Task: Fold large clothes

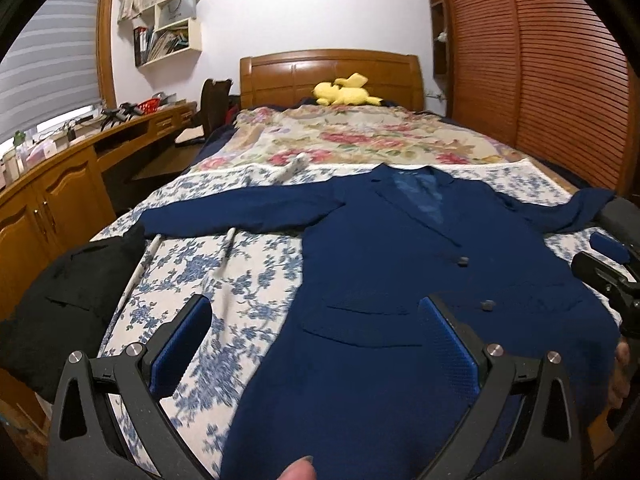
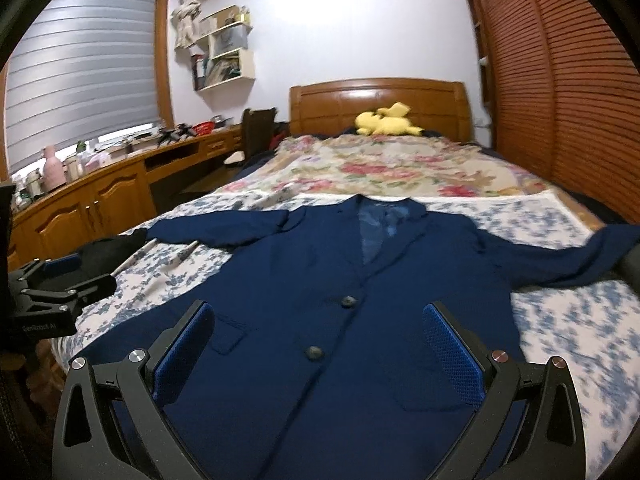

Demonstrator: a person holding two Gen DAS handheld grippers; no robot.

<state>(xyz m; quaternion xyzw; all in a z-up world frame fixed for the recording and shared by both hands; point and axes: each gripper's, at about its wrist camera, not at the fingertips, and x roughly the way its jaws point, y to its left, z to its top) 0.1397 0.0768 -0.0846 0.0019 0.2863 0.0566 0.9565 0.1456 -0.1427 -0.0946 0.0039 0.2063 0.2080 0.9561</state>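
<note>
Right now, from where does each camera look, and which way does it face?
Left wrist: sits on the left hand-held gripper, low at the foot of the bed, facing the headboard over the jacket; a fingertip and the right hand-held gripper show.
Right wrist: sits on the right hand-held gripper, facing the same way over the jacket; the left hand-held gripper shows.
Shared: jacket, headboard, yellow toy, both hand-held grippers open.

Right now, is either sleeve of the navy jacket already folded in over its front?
No. The navy jacket lies flat on the bed with both sleeves spread outward, and both grippers are open above it.
</note>
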